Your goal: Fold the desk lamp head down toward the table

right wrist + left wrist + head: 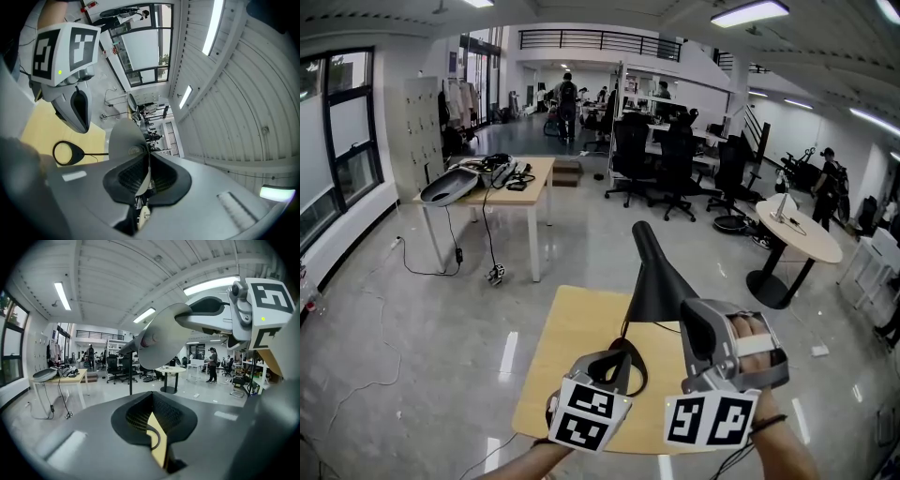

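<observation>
A black desk lamp stands on a small wooden table [572,328], its cone-shaped shade [656,281] pointing up and away. My right gripper [689,321] is shut on the shade's rim; a thin edge of the shade [123,140] shows between its pads [154,173]. From the left gripper view, the right gripper [187,317] clamps the shade [157,341] from the right. My left gripper [614,364] is lower, just above the lamp's ring-shaped base [65,152], jaws shut with only a slit showing tabletop. Whether it touches the base I cannot tell.
A longer wooden table [487,183] with cables and gear stands at the far left. Black office chairs [675,159] and a round table [797,230] are farther back on the glossy floor. People stand far off in the hall.
</observation>
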Demonstrator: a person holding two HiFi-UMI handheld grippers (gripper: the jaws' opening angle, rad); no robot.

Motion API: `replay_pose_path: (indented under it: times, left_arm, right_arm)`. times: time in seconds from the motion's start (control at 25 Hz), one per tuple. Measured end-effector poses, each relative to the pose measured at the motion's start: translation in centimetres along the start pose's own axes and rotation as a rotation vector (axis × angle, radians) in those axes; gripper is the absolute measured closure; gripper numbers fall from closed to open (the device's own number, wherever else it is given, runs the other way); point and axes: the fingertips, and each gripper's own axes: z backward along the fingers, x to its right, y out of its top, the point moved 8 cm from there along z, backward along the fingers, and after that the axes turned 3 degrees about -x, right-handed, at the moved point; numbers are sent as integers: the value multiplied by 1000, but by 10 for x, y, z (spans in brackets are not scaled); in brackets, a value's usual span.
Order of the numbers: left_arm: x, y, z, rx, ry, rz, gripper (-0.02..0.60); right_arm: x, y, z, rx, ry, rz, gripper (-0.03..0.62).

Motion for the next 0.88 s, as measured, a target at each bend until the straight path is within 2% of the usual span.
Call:
replay_pose_path:
  times: [0.24, 0.56, 0.88]
  left_arm:
    - [32, 7, -12, -11, 14, 0, 561]
    - [26, 6, -5, -17, 35, -5, 561]
    - [67, 6, -13, -25, 47, -5, 561]
  right_arm:
    - [-2, -35, 12, 7, -4, -6, 582]
    - [-18, -31, 12, 18, -19, -20, 580]
    - [-40, -71, 32, 19, 15, -16, 566]
